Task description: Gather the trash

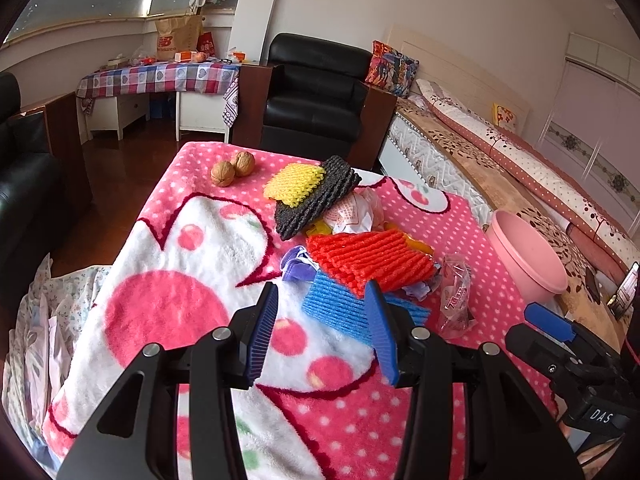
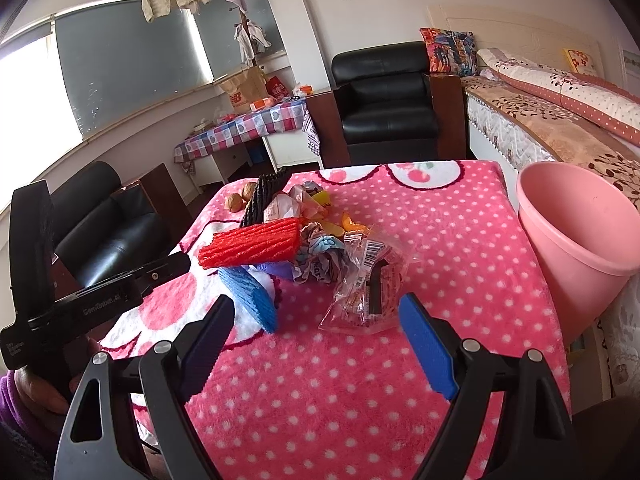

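Left gripper: your fingers stand apart with nothing pressed between them, hovering over the near edge of the blue foam net.
Right gripper: fingers wide apart and empty, aimed at the clear plastic wrapper at your 12 o'clock.
Trash pile: red foam net, black foam net, yellow foam net and crumpled wrappers heaped mid-desk; the pink bin sits off the desk's right edge, at your 2 o'clock in the right view.
Risk, wrapper: it looks thin and slick, so a shallow pinch could slide off or drag the plush blanket up with it.
Risk, pile: the nets overlap, so pulling the blue one may tumble the red one toward the walnuts at 11 o'clock.
Risk, crowding: both grippers sit near each other beside the pile and could bump.
Open room: bare blanket in front of you and to the right, a clear lane to the bin; the desk's right edge comes just before it.
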Motion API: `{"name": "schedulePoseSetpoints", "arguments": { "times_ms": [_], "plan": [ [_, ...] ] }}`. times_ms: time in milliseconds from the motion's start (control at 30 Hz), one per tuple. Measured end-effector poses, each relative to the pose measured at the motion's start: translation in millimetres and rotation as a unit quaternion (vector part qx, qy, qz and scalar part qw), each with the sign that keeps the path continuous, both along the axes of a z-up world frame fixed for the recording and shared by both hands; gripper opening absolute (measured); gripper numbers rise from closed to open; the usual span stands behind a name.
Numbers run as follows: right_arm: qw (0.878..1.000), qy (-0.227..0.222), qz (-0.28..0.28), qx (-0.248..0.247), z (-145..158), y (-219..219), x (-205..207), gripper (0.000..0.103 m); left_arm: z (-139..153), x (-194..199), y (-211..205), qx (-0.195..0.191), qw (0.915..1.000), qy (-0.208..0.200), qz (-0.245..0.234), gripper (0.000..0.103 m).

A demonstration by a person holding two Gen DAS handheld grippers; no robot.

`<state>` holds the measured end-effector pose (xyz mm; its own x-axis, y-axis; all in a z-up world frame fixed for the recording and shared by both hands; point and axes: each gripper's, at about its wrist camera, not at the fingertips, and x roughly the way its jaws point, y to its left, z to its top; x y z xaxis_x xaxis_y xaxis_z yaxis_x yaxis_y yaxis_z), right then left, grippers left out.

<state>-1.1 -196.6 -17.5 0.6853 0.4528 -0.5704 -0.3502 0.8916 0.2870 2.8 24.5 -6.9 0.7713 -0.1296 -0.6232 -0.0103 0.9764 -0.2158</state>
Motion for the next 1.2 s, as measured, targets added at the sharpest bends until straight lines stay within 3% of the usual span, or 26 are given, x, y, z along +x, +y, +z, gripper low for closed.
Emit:
{"name": "schedulePoseSetpoints", "arguments": {
  "times_ms": [533,1200],
  "plan": [
    [1.000,0.006,0.008,0.000,-4.2,2.1,0.2,0.083,-7.5,14.7,-15.8,0.035,0.9990,0.029,0.004,0.045],
    [1.000,0.008,0.013,-0.004,-4.9,4.8,0.8,0.083,-6.5,17.7,-20.0,0.039,0.9988,0.029,-0.001,0.045]
  ]
}}
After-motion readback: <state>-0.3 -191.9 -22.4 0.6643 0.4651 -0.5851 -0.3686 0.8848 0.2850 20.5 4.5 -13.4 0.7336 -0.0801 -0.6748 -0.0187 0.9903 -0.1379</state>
